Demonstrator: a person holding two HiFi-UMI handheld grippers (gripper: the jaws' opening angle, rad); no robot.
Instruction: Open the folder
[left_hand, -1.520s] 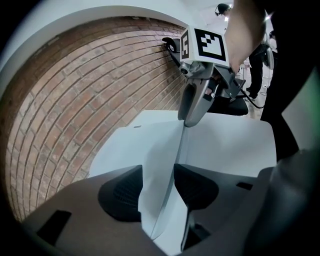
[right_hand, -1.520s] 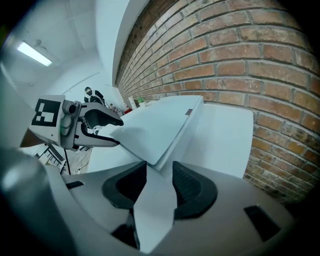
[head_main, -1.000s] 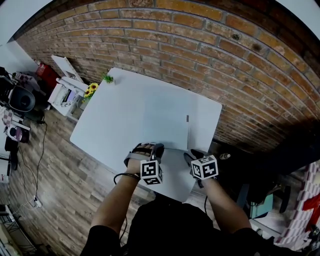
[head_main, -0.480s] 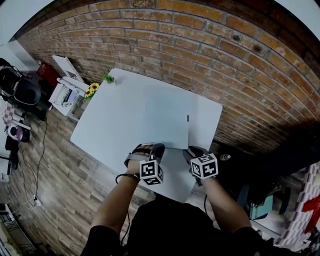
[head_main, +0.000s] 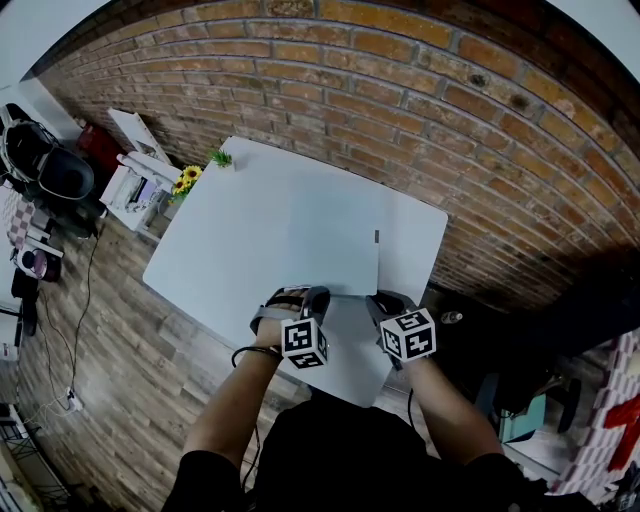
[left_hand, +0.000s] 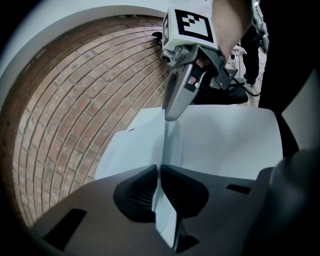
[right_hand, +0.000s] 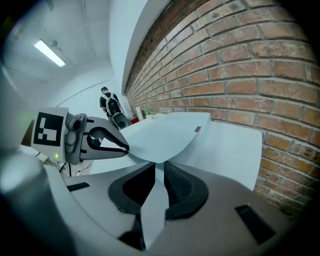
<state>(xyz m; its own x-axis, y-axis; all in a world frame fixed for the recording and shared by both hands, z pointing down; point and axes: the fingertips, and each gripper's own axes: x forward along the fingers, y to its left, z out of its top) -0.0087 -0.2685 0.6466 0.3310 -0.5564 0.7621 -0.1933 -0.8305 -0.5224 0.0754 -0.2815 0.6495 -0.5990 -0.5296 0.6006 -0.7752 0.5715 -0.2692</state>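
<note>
Folder (head_main: 335, 245) lies on white table (head_main: 220, 240), toward brick-wall side. Left gripper (head_main: 318, 296) — jaws together, clamped on folder's near edge. Right gripper (head_main: 378, 302) — jaws have just been closing, now pinching folder cover just beside left gripper; cover bowed upward.

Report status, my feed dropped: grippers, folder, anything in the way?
Left gripper shut on near edge of pale blue flat folder. Right gripper jaws just closed further, pinching its cover, bowed upward. Nothing on the white table in the way.
</note>
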